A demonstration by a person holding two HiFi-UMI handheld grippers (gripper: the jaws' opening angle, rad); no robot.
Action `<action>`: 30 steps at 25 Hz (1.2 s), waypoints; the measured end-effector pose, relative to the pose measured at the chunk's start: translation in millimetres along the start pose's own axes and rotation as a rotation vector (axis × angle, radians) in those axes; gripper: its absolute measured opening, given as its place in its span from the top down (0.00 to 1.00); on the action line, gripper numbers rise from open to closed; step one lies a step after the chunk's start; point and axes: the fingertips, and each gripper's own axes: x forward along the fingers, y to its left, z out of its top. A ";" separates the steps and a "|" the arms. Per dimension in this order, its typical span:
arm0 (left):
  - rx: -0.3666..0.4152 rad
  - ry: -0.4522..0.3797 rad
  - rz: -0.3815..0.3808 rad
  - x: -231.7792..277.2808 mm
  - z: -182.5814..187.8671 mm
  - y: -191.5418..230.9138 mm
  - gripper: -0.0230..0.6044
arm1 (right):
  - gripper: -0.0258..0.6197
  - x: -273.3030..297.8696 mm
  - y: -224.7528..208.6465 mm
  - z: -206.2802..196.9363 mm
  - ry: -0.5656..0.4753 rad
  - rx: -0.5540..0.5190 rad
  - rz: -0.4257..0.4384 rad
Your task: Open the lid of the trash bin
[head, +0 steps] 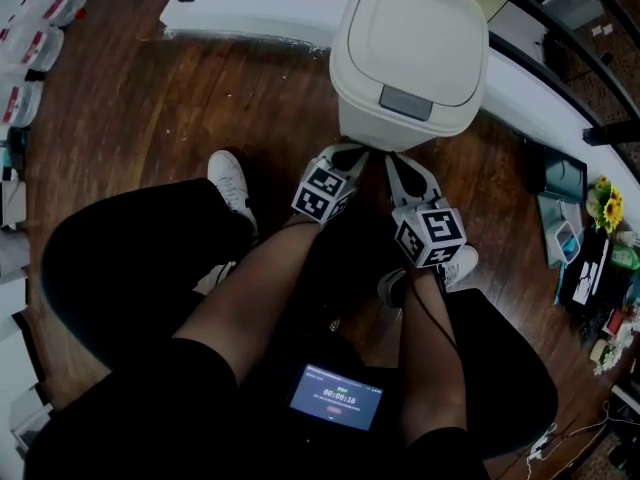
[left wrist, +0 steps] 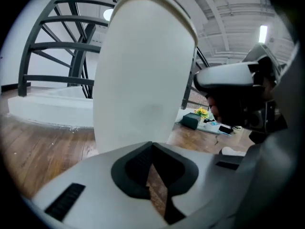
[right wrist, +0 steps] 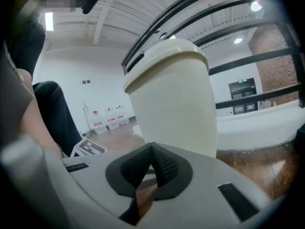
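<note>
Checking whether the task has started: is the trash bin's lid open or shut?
Shut. In the head view the lid sits flat on the trash bin with no gap at its rim.

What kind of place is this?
Probably an open loft or studio-type hall rather than a home: a wood floor, a black steel railing on a white curved base, and a brick wall.
</note>
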 end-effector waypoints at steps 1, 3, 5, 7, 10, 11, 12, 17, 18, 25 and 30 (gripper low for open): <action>0.001 -0.017 0.000 -12.6 10.4 -5.6 0.93 | 0.95 -4.1 9.9 10.3 -0.006 -0.021 0.015; 0.013 -0.052 -0.001 -38.9 33.5 -18.8 0.93 | 0.95 -15.7 31.1 30.1 -0.012 -0.072 0.044; 0.033 -0.083 -0.008 -67.6 58.9 -32.3 0.93 | 0.95 -32.0 50.0 49.6 -0.018 -0.118 0.059; 0.032 -0.143 0.000 -99.8 89.2 -38.4 0.93 | 0.95 -49.4 66.2 72.4 -0.037 -0.151 0.064; 0.005 -0.264 0.023 -149.3 137.9 -45.9 0.93 | 0.95 -77.0 91.0 113.1 -0.086 -0.200 0.073; 0.017 -0.295 0.019 -163.8 153.6 -51.9 0.93 | 0.95 -85.9 99.8 127.6 -0.105 -0.220 0.077; 0.039 -0.321 0.007 -177.3 169.1 -59.8 0.93 | 0.95 -94.3 108.6 142.2 -0.124 -0.240 0.083; 0.167 -0.431 -0.084 -246.5 241.3 -111.5 0.93 | 0.95 -136.6 150.6 210.3 -0.205 -0.294 0.097; 0.191 -0.451 -0.099 -262.6 255.4 -122.2 0.93 | 0.95 -145.0 160.8 222.0 -0.218 -0.305 0.100; 0.370 -0.544 -0.180 -364.2 311.4 -189.4 0.93 | 0.95 -195.9 237.1 269.6 -0.308 -0.380 0.167; 0.374 -0.548 -0.213 -385.6 305.8 -201.9 0.93 | 0.95 -216.5 261.6 267.7 -0.347 -0.366 0.158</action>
